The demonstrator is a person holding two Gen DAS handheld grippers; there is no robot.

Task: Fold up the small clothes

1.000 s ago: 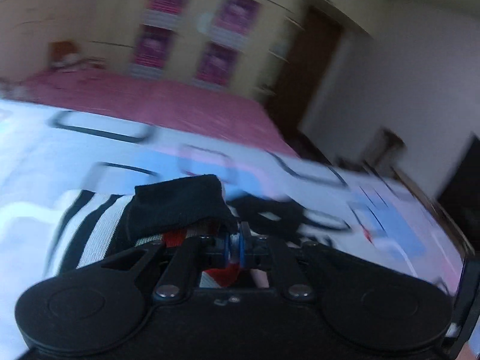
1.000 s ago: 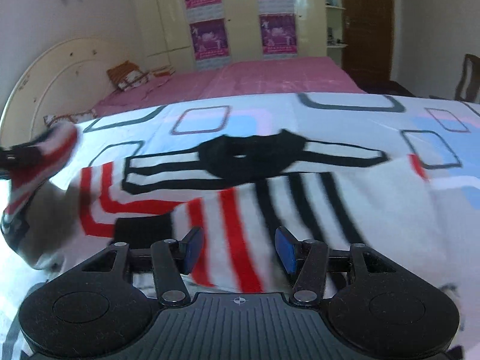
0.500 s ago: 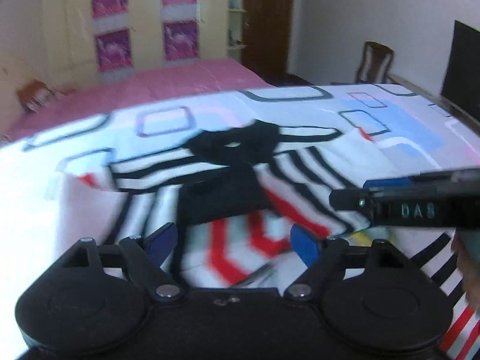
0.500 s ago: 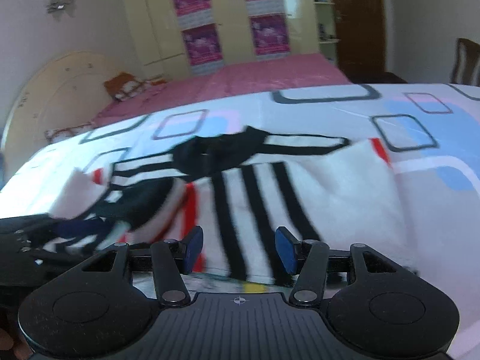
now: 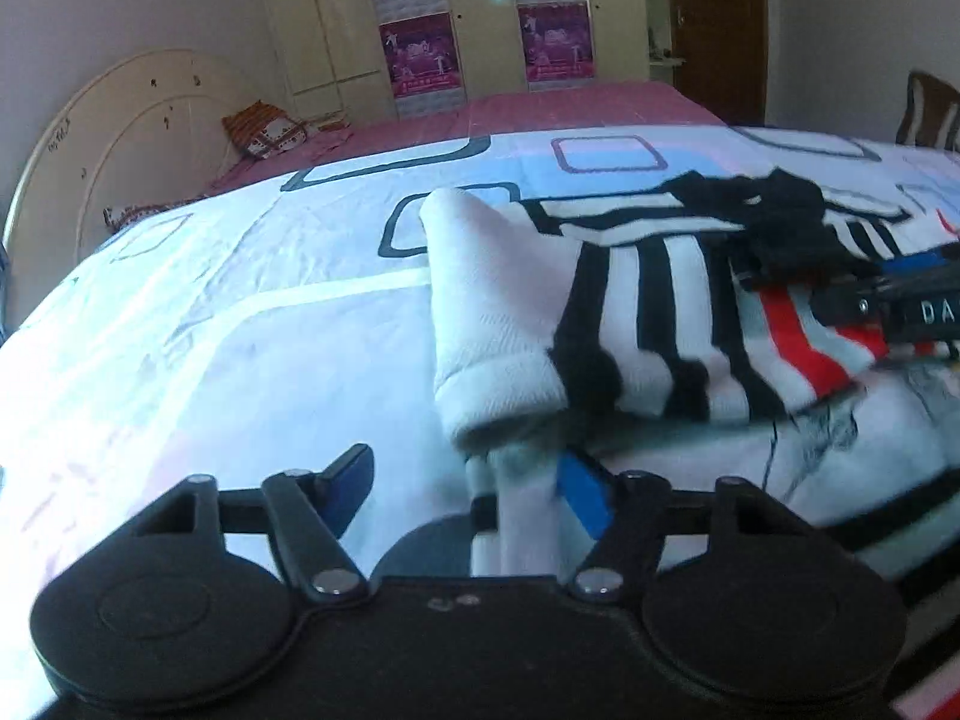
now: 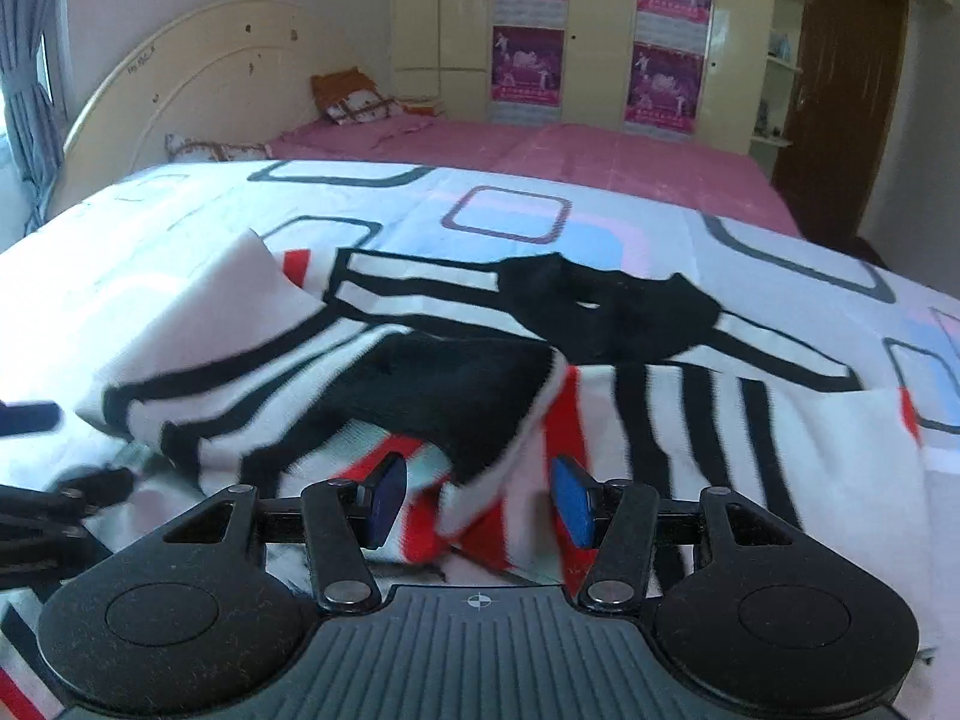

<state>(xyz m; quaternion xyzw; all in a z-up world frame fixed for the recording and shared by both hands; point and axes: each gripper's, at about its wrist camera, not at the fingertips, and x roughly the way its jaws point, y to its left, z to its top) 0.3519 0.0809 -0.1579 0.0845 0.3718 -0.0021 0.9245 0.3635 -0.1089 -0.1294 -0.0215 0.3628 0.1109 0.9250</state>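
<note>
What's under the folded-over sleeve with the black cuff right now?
The sleeve lies across the striped shirt; red and white stripes of the shirt's body show beneath its cuff. The patterned sheet lies under the whole shirt. Whatever sits deeper under the fold is covered.

patterned sheet (image 6: 180, 228) | pink bedspread (image 6: 540, 150) | 4 posters (image 6: 528, 63) | brown door (image 6: 840, 96)

Home bedroom: bed w/ pink sheet (image 6: 600, 156), curved cream headboard (image 6: 198, 60), pillows (image 6: 354, 102), patterned quilt (image 5: 240, 300), cream wardrobe w/ purple posters (image 6: 528, 66), brown wooden door (image 6: 840, 96).
</note>
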